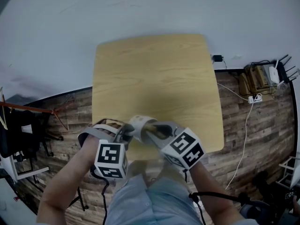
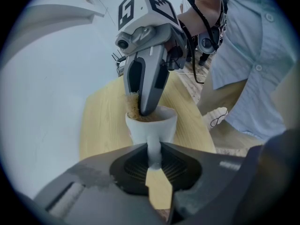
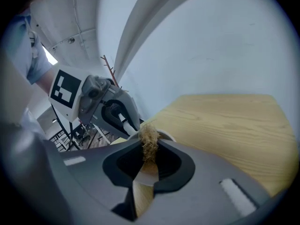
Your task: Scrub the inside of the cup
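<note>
White cup: your left gripper jaws clamp its handle, right gripper jaws pinch the scrubber down inside it, so scrubbing looks underway, not finished.

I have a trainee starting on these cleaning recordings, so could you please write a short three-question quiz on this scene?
1. Multiple choice: which part of the white cup do the left tongs pinch? A) rim B) handle C) base
2. True or false: the right tongs are empty.
3. Fill in: the tip of the scrubber sits inside the ____.
Key: 1 B. 2 false, they grip the straw-coloured scrubber. 3 cup.
</note>
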A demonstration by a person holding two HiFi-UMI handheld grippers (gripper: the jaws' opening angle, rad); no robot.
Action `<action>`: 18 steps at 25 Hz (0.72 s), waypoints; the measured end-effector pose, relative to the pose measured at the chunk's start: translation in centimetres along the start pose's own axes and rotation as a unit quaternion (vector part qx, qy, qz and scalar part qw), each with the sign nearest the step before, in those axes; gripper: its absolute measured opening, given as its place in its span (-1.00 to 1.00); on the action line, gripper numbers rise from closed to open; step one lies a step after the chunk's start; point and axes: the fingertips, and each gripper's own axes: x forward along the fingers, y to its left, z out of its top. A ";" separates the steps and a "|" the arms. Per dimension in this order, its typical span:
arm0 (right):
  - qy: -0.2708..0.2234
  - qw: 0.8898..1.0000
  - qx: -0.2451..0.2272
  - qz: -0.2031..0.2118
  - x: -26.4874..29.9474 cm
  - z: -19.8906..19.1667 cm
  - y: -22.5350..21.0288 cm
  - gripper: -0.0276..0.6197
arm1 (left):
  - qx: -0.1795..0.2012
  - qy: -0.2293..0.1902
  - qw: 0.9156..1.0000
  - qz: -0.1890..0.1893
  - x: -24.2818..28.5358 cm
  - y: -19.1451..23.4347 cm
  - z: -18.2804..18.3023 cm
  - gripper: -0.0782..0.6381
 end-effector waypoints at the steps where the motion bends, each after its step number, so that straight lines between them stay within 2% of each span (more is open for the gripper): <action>1: 0.003 1.000 -0.010 -0.005 0.0 -0.1 -0.1 -0.75 | 0.000 0.000 1.000 0.001 0.0 0.0 0.0 -0.59; 8: 0.005 0.999 -0.038 -0.035 -0.6 -0.6 -1.6 -0.74 | 0.005 0.000 1.000 0.007 0.2 0.1 -0.2 -0.59; 18: 0.025 0.999 -0.024 -0.035 -0.9 -3.4 -1.4 -0.74 | -0.011 0.000 1.000 0.003 -0.1 0.0 -0.2 -0.59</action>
